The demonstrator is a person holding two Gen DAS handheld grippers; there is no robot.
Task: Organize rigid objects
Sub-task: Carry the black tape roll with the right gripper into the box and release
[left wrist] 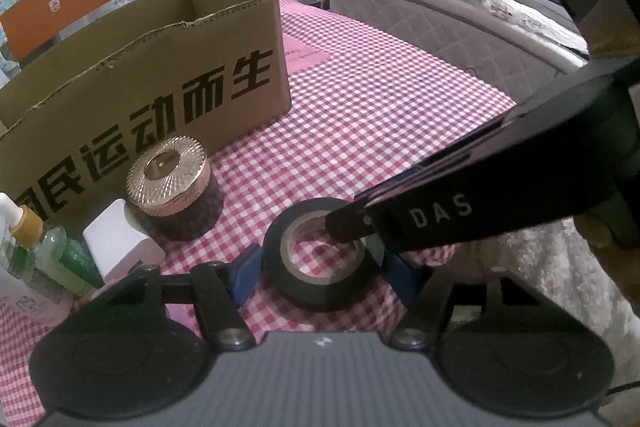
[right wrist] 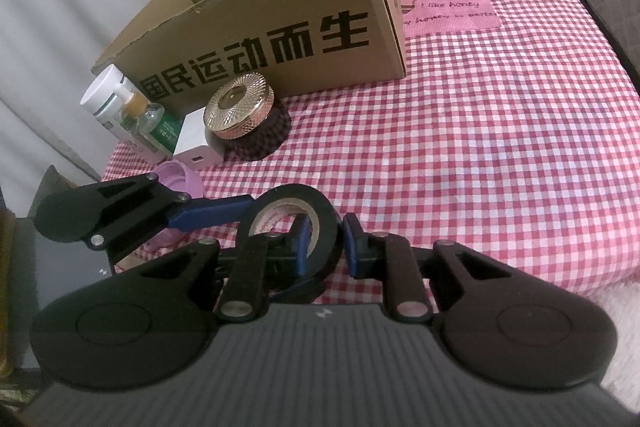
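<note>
A black tape roll (left wrist: 320, 259) is held just above the checked tablecloth near its front edge. My left gripper (left wrist: 324, 267) has its blue fingers on the roll's two outer sides. My right gripper (right wrist: 326, 243) grips the roll's wall (right wrist: 320, 227), one finger inside the hole and one outside. In the left wrist view the right gripper's finger (left wrist: 348, 223) reaches into the roll from the right. The open cardboard box (right wrist: 260, 39) stands behind.
A gold-lidded dark jar (right wrist: 244, 123), a white charger block (right wrist: 196, 143), a green bottle (right wrist: 152, 123), a white tub (right wrist: 104, 99) and a pink lid (right wrist: 180, 179) stand left of the roll. A bed (left wrist: 460, 7) lies beyond the table.
</note>
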